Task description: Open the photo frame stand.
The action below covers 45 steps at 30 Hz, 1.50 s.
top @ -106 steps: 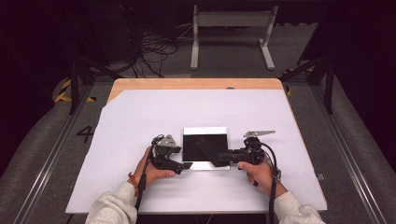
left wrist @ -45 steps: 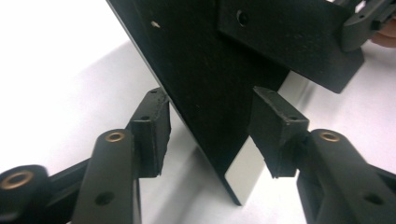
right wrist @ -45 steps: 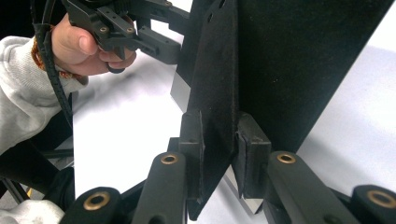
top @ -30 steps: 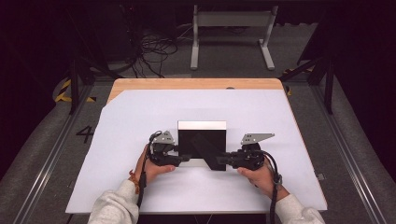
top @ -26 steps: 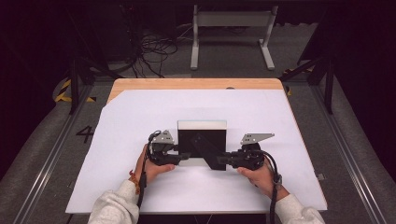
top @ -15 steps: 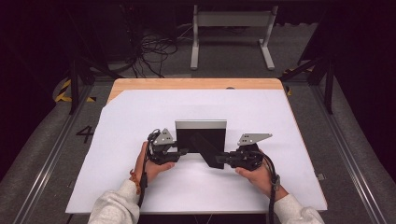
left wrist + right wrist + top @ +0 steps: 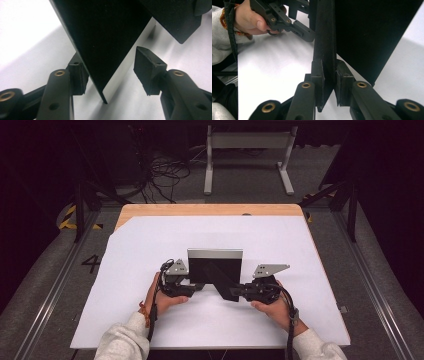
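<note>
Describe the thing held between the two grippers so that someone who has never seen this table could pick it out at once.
On the white sheet covering the table, look near the front edge, between the person's two hands. There stands a black folding box with a pale grey top edge; the right gripper clamps one of its flaps. It is the one dark, upright object on that sheet.

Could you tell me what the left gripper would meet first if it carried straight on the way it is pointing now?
Most likely the black panel. Its near edge already stands between the open jaws of the left gripper, close to one pad and apart from the other. Going on would slide the jaws further along it; depth is hard to judge.
</note>
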Available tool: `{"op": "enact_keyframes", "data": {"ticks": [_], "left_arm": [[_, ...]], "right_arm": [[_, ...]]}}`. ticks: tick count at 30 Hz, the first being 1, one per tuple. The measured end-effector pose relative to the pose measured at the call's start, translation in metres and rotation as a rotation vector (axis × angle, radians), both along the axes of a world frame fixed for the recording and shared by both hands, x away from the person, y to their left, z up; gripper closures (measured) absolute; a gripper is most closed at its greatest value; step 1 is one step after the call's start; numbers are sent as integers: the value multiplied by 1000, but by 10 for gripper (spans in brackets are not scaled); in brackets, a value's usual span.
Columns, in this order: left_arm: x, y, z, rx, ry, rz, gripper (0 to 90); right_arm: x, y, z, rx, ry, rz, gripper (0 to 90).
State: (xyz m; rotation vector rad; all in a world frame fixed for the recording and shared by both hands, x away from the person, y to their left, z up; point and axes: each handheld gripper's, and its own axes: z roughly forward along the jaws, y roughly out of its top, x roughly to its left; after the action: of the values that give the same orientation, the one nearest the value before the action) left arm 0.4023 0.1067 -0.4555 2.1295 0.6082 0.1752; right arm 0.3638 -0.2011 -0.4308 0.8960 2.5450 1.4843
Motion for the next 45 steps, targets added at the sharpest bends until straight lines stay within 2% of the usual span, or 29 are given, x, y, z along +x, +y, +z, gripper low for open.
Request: {"op": "enact_keyframes", "data": {"ticks": [3, 5, 7, 19, 22, 25, 31, 35, 38, 40, 45], "left_arm": [[3, 1, -2, -14, 8, 4, 572], [3, 1, -2, -12, 3, 3, 573], [2, 0, -1, 1, -12, 5, 573], [0, -6, 1, 57, -120, 86, 598], [-2, -7, 1, 70, -140, 90, 599], [-2, -7, 1, 70, -143, 89, 604], [-1, -2, 3, 40, -132, 81, 607], [-1, 5, 10, -19, -141, 67, 528], [-1, 6, 13, -42, -145, 65, 497], [-1, 5, 13, -49, -140, 59, 456], [-2, 3, 16, -62, -153, 52, 434]], "right_arm": [[-1, 0, 0, -4, -3, -1, 795], [-1, 0, 1, -4, -5, -1, 794], [-1, 1, 1, -10, -9, 0, 793], [-1, 4, 3, -28, -35, -17, 808], [-1, 4, 2, -39, -38, -14, 813], [-2, 4, 1, -43, -38, -15, 816], [-4, 5, 1, -50, -41, -11, 816], [-4, 5, 2, -51, -45, -8, 815], [-4, 5, 1, -50, -42, -5, 817], [-5, 5, 1, -51, -41, -3, 818], [-7, 6, 1, -60, -46, 4, 821]]}}
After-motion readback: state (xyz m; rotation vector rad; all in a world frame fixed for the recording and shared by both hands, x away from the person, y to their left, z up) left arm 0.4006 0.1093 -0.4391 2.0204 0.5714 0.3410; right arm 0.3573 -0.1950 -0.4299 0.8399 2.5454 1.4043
